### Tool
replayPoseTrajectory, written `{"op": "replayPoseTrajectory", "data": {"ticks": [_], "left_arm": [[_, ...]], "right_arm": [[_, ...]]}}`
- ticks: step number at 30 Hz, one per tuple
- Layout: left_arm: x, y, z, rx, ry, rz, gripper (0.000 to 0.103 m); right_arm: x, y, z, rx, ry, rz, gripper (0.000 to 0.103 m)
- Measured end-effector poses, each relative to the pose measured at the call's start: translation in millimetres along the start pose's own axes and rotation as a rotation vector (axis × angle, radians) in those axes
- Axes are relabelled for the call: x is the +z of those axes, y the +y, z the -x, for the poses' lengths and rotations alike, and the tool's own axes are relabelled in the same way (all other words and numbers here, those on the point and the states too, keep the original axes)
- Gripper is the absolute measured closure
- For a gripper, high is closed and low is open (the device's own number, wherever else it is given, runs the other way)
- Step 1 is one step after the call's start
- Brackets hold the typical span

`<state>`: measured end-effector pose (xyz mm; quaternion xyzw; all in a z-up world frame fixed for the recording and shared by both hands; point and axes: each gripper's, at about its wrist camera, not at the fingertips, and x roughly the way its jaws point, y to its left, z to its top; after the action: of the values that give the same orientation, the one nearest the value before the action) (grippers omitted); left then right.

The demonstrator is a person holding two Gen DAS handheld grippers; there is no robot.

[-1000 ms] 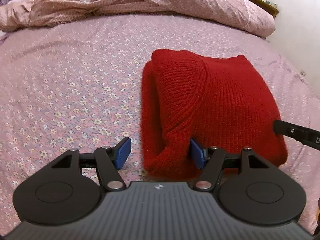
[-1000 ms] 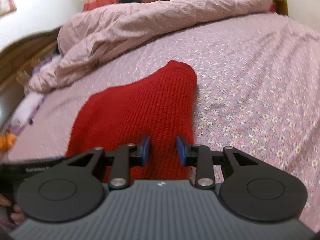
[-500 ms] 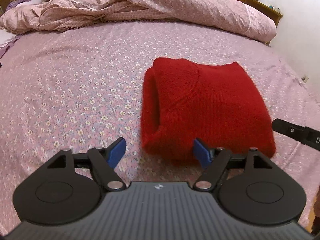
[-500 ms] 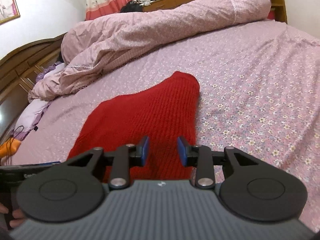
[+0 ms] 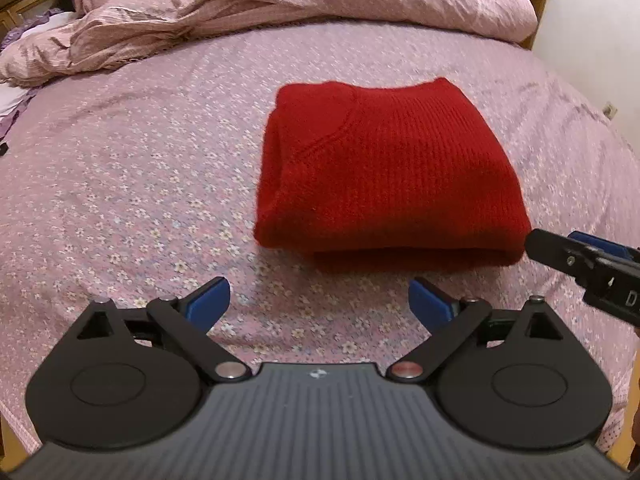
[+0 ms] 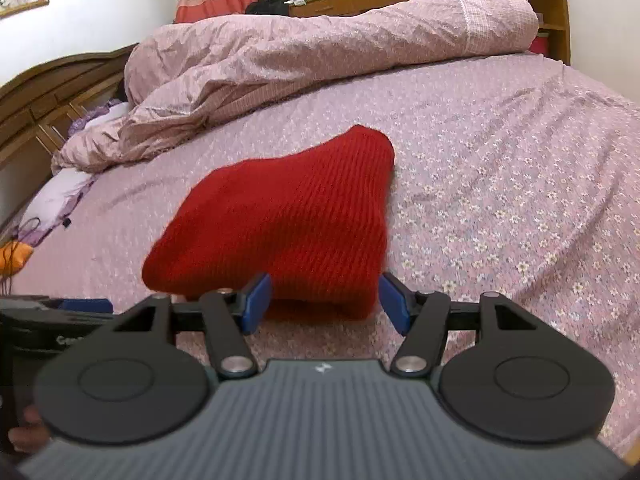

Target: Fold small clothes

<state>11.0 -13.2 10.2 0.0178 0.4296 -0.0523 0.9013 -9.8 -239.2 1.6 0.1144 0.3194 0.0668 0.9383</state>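
While the red knitted sweater lies folded into a thick rectangle on the flowered bedsheet, both grippers sit just short of its near edge, touching nothing. The left gripper has just been spreading its jaws and now stands wide apart over bare sheet, nothing between its blue pads. The right gripper has also just been opening; the sweater's near right corner shows between its jaws, the pads clear of the wool. Beyond the sweater, a rumpled pink duvet is heaped.
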Motion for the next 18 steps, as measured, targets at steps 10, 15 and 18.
{"op": "replayPoseTrajectory", "data": {"ticks": [10, 15, 18], "left_arm": [[-2.5, -0.9, -11.4, 0.008, 0.04, 0.001, 0.004], [-3.3, -0.8, -15.5, 0.011, 0.054, 0.001, 0.004], [-3.8, -0.3, -16.9, 0.013, 0.057, 0.001, 0.004]], "right_arm": [[-11.2, -2.0, -5.3, -0.037, 0.021, -0.016, 0.04], [-15.7, -1.2, -12.0, -0.033, 0.045, -0.02, 0.04], [-17.6, 0.6, -13.7, -0.031, 0.054, -0.021, 0.04]]}}
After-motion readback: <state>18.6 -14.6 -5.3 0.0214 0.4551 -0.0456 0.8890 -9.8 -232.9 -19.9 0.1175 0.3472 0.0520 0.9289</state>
